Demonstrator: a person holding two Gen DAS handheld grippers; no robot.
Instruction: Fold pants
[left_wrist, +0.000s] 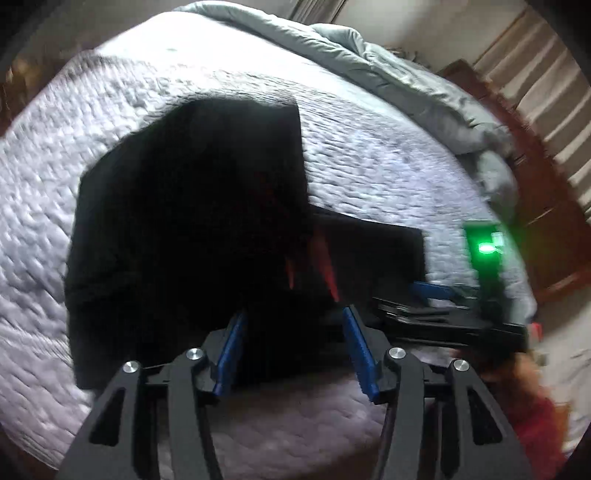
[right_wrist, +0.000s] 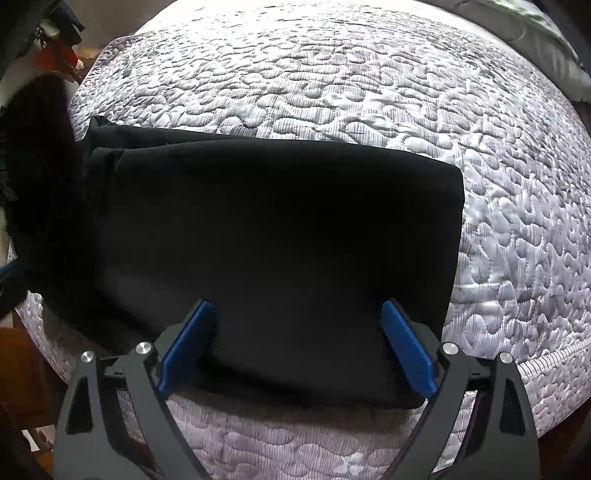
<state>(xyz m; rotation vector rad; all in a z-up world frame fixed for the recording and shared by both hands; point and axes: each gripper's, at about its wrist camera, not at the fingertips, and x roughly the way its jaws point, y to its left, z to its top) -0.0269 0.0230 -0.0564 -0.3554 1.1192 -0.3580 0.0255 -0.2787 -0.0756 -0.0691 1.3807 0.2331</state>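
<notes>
Left gripper (left_wrist: 293, 314): we hold its blue pads (left_wrist: 231, 354) spread apart over the near edge of the black pants (left_wrist: 184, 221), pinching nothing. Right gripper (right_wrist: 297, 314): jaws likewise spread wide, hovering above the near edge of the folded pants (right_wrist: 277, 240). The pants lie folded on a white quilted mattress cover (right_wrist: 369, 92), close to its near edge. In the blurred left view, the other gripper (left_wrist: 436, 295) appears at right with a green light (left_wrist: 485, 247). A grey comforter (left_wrist: 388, 66) is bunched along the far right side; beyond it stand wooden furniture (left_wrist: 532, 184) and pale curtains (left_wrist: 546, 74).
</notes>
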